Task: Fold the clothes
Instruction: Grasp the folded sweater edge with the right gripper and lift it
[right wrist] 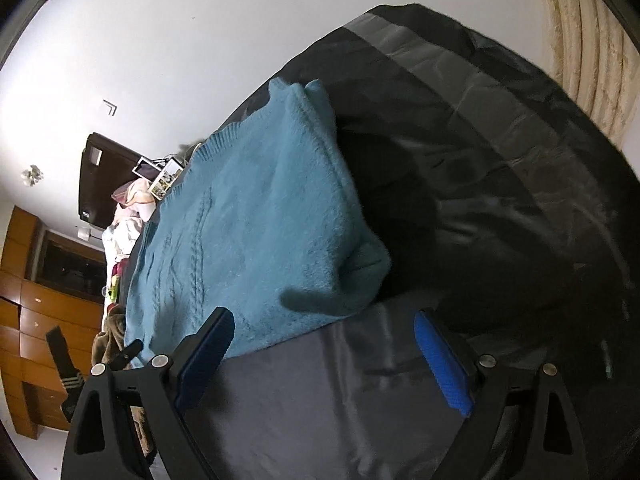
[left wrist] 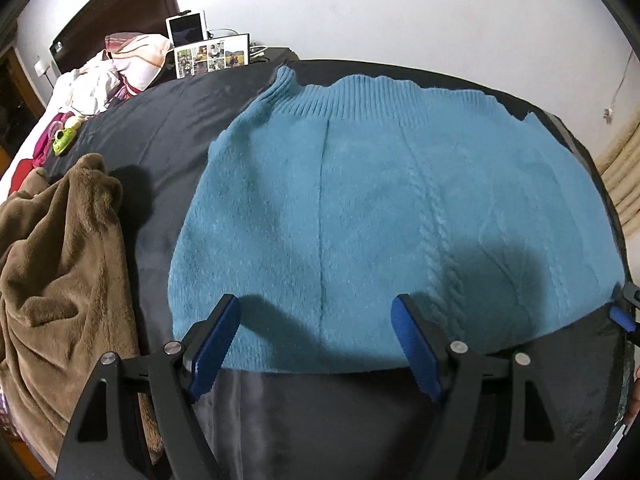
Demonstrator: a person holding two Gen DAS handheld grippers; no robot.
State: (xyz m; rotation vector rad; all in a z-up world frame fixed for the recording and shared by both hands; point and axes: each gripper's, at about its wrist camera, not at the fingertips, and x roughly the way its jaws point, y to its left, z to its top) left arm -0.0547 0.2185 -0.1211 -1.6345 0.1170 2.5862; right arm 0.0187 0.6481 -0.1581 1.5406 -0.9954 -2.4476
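1. Left wrist view: the blue knit sweater [left wrist: 384, 208] lies spread flat on the bed's dark sheet [left wrist: 168, 128], its ribbed band along the far edge and its near edge just beyond the gripper.
2. Left wrist view: the left gripper [left wrist: 316, 344] is released; its blue pads [left wrist: 212, 348] stand wide apart above the sweater's near edge, with nothing clamped between them.
3. Left wrist view: a cable pattern runs down the sweater's right half. A blue-tipped part of the right gripper [left wrist: 624, 312] shows at the sweater's right near corner.
4. Left wrist view: a brown fleece blanket [left wrist: 60, 264] lies bunched at the bed's left edge, apart from the sweater. Pillows [left wrist: 136, 56], a photo collage [left wrist: 212, 56] and a tablet [left wrist: 186, 29] sit at the far left corner.
5. Right wrist view: the sweater [right wrist: 248, 224] runs away along the bed, its near right corner folded over into a soft lump.
6. Right wrist view: the right gripper [right wrist: 324, 356] is released; its pads [right wrist: 440, 364] stand wide apart over the grey sheet [right wrist: 320, 400], the left pad at the sweater's near edge, nothing grasped.
7. Right wrist view: wooden cabinets [right wrist: 36, 320] stand at the far left, and a cream curtain [right wrist: 588, 40] hangs beyond the bed's right edge.
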